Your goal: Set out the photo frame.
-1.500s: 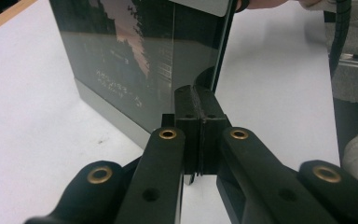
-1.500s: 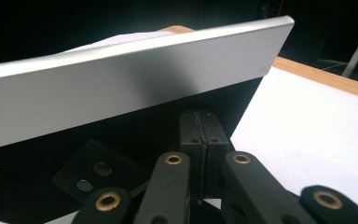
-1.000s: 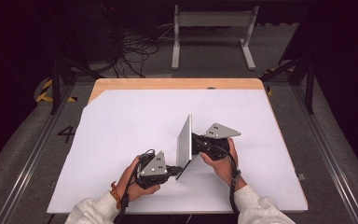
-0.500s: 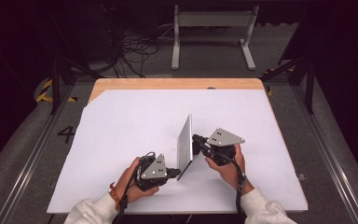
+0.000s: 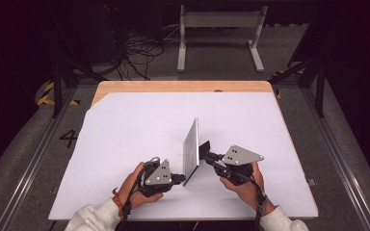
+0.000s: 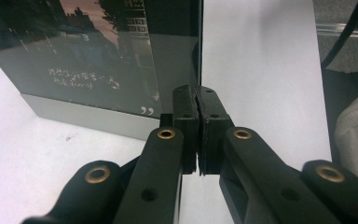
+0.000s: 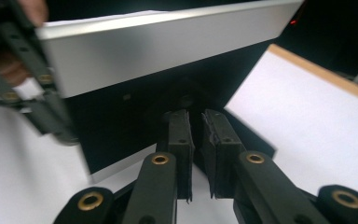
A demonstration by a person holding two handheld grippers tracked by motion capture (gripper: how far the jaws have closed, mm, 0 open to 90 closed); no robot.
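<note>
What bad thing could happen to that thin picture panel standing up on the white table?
The thin grey-edged picture panel stands on its edge, pinched at one corner by the left gripper. The right gripper has just been opening, nothing between its jaws, so the panel might tip flat onto the white table. With so small a grip, it could also twist or slip.

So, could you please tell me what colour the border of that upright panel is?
Silver-grey, on the panel; the left gripper view shows it best.
</note>
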